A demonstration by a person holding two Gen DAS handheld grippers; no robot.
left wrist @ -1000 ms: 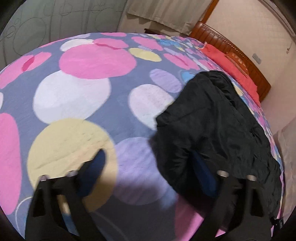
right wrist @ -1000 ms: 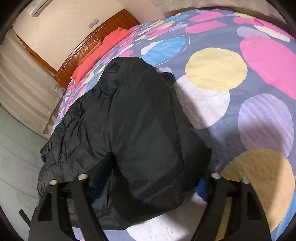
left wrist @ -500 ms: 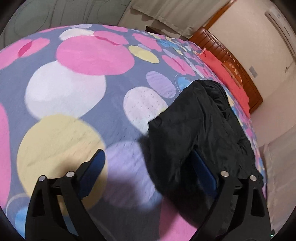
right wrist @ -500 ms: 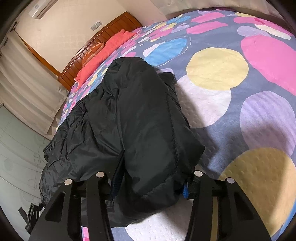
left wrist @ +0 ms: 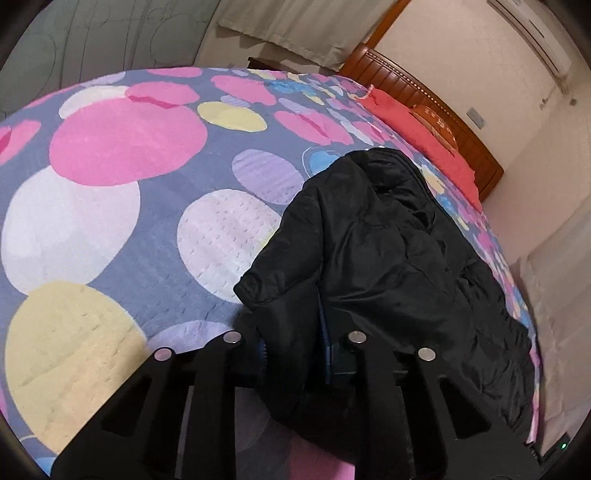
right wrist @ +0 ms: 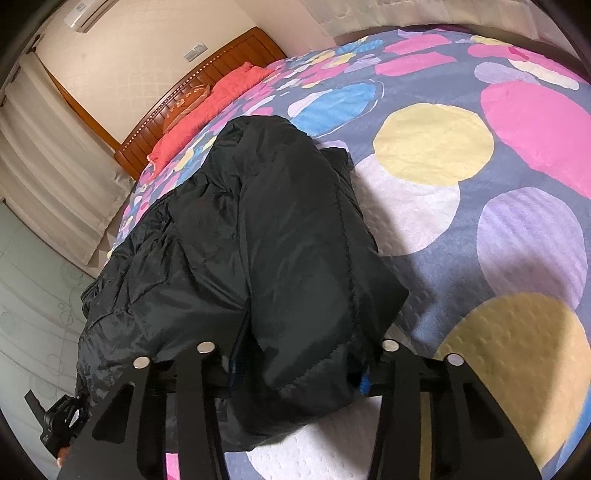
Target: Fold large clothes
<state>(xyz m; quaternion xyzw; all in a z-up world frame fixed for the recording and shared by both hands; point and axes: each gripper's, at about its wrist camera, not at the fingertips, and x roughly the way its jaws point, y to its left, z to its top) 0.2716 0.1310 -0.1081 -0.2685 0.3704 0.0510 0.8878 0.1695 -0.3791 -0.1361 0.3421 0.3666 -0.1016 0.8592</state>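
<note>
Both grippers have just bitten: left gripper [left wrist: 295, 350] and right gripper [right wrist: 299, 373] closing, pinching the black puffy nylon jacket [left wrist: 388, 266] on the polka-dot bedspread [left wrist: 122, 206], ready to lift for a fold.

Bedroom with a wide bed under a spotted cover

The bedspread [left wrist: 155, 236] is grey-blue with big pink, yellow, lilac and white circles. At the far end stands a brown wooden headboard [left wrist: 436, 107] with red pillows [left wrist: 417, 129] against it. Cream walls [left wrist: 461, 48] carry an air conditioner [left wrist: 532, 33] high up. Pale curtains [left wrist: 295, 33] hang beyond the bed; a light patterned wardrobe door [right wrist: 33, 295] stands left.
</note>
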